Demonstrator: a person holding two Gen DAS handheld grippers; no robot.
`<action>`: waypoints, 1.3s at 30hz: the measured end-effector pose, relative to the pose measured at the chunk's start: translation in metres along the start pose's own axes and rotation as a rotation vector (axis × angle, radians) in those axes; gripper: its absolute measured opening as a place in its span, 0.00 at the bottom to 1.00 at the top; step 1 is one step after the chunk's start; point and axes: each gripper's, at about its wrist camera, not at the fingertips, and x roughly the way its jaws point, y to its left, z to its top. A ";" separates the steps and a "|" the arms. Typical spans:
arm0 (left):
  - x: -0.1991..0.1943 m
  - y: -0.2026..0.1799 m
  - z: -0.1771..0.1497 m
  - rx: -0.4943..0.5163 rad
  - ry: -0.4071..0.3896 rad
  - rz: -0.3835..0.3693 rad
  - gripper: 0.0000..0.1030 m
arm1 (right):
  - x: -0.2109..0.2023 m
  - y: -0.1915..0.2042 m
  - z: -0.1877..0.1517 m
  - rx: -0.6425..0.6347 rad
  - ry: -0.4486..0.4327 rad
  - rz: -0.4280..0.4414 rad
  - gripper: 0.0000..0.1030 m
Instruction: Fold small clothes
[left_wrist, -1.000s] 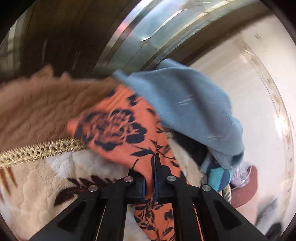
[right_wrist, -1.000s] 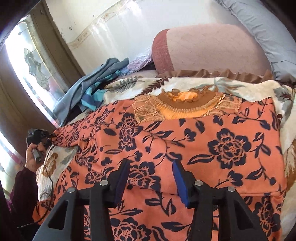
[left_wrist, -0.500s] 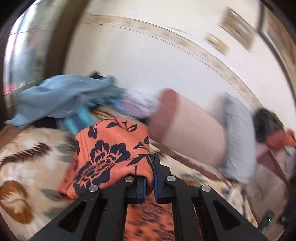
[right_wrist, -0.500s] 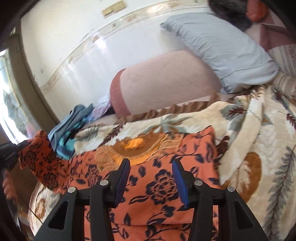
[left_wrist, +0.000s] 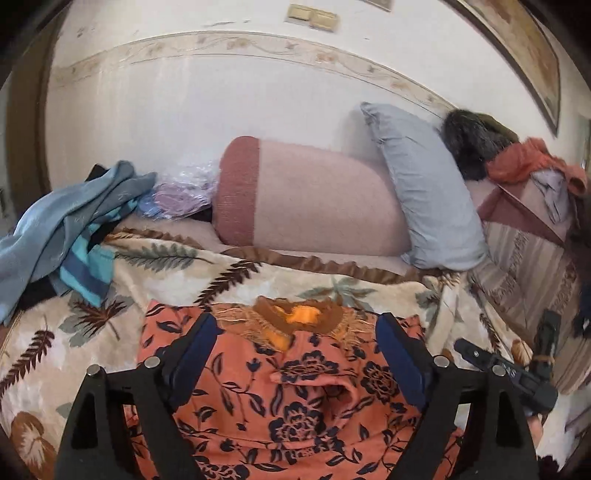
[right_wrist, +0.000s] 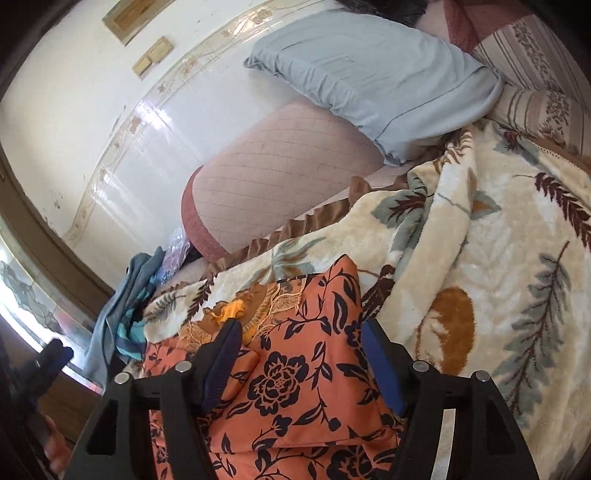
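An orange garment with dark blue flowers (left_wrist: 295, 391) lies on the leaf-patterned blanket (left_wrist: 110, 295), its gold-embroidered neckline (left_wrist: 295, 317) at the far end and both sides folded in. My left gripper (left_wrist: 295, 354) is open and empty above the garment. The garment also shows in the right wrist view (right_wrist: 288, 380). My right gripper (right_wrist: 299, 354) is open and empty over its right half. The right gripper also shows at the right edge of the left wrist view (left_wrist: 509, 373).
A heap of blue and teal clothes (left_wrist: 62, 229) lies at the blanket's far left. A pink bolster (left_wrist: 314, 199) and a grey pillow (left_wrist: 428, 188) lean on the wall. More bedding and clothes (left_wrist: 524, 166) pile at the right.
My left gripper carried the garment's left side over onto the middle, then opened and let it go. My right gripper swung to the right and stayed open.
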 end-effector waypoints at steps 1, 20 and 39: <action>0.009 0.013 -0.001 -0.028 0.012 0.078 0.86 | 0.004 0.005 -0.002 -0.017 0.013 0.009 0.68; 0.114 0.132 -0.084 -0.103 0.460 0.555 0.86 | 0.120 0.178 -0.102 -0.823 0.145 -0.439 0.66; 0.103 0.152 -0.080 -0.042 0.456 0.579 0.84 | 0.032 0.035 -0.003 -0.014 0.110 -0.197 0.68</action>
